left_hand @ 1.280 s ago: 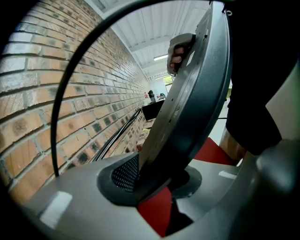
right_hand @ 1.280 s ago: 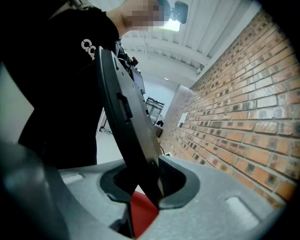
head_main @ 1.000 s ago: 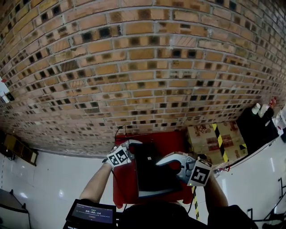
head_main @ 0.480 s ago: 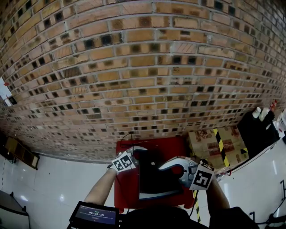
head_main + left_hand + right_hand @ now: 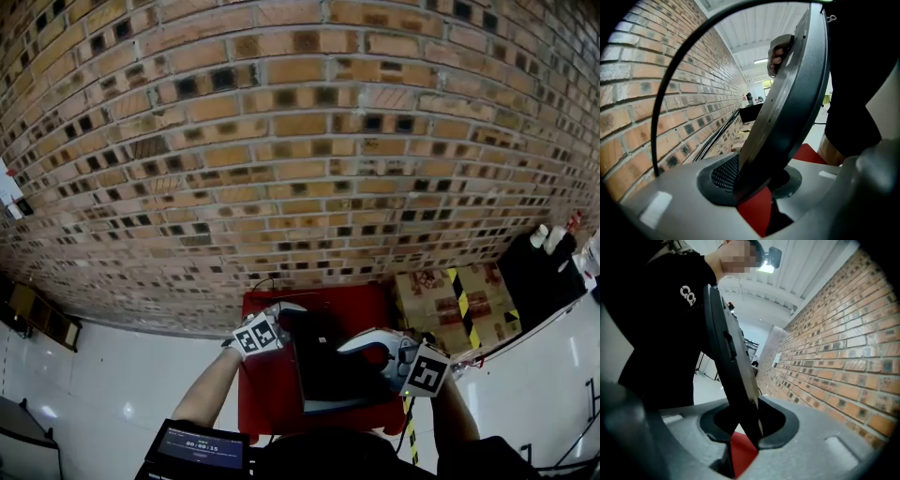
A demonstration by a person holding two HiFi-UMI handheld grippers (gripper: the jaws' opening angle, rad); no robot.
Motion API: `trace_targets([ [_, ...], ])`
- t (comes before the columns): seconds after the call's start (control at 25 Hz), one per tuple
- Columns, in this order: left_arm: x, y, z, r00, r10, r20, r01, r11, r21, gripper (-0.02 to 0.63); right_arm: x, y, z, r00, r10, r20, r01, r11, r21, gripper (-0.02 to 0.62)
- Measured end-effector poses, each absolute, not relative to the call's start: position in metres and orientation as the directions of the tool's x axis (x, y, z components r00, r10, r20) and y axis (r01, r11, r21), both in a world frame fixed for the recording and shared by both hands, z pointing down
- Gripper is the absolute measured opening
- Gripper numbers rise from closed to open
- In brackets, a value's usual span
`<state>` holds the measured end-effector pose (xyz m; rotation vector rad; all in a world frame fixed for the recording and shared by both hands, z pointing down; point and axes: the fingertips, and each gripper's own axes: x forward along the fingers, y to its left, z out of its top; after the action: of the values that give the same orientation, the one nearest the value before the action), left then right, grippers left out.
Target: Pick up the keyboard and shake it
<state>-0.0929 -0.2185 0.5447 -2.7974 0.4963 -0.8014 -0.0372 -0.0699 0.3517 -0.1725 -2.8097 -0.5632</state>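
Note:
A black keyboard [image 5: 330,367] is held up off the red table [image 5: 265,384], tilted, between both grippers. My left gripper [image 5: 283,317] is shut on its far left end, and my right gripper [image 5: 382,360] is shut on its right end. In the left gripper view the keyboard [image 5: 787,103] stands edge-on, rising from the clamped jaws of the left gripper [image 5: 754,187]. The right gripper view shows the keyboard [image 5: 729,352] edge-on too, pinched in the right gripper [image 5: 745,437]. A black cable [image 5: 670,93] arcs from the keyboard along the wall.
A brick wall [image 5: 300,141] stands right behind the table. A cardboard box with yellow-black tape [image 5: 455,295] sits to the right, with a black bin [image 5: 544,267] beyond it. A small screen device [image 5: 197,445] is at the bottom left. White floor lies to the left.
The keyboard and both grippers have shifted slightly to the right, and the keyboard's tilt has changed a little. Both grips hold as before.

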Motion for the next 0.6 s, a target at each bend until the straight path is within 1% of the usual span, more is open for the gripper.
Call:
trace_targets([
  [0.16,-0.095,-0.221,0.548,0.778,-0.357,0.518,-0.232,-0.928,-0.291,0.15,-0.031,-0.069,0.357,-0.97,0.046,0.239,0.127,0.933,0.337,0.084],
  [0.28,-0.093,-0.216,0.547,0.788,-0.355,0.503,-0.246,-0.931,-0.271,0.15,-0.036,-0.068,0.351,-0.969,0.051,0.241,0.139,0.919,0.368,0.084],
  [0.36,-0.086,-0.214,0.539,0.806,-0.364,0.467,-0.272,-0.928,-0.255,0.149,-0.04,-0.067,0.34,-0.968,0.062,0.244,0.161,0.897,0.411,0.081],
  [0.52,-0.071,-0.216,0.523,0.84,-0.427,0.335,-0.375,-0.903,-0.21,0.15,-0.049,-0.067,0.318,-0.962,0.085,0.26,0.201,0.863,0.463,0.077],
  [0.6,-0.064,-0.216,0.521,0.851,-0.442,0.284,-0.406,-0.896,-0.179,0.15,-0.054,-0.068,0.312,-0.957,0.092,0.275,0.219,0.851,0.477,0.077],
])
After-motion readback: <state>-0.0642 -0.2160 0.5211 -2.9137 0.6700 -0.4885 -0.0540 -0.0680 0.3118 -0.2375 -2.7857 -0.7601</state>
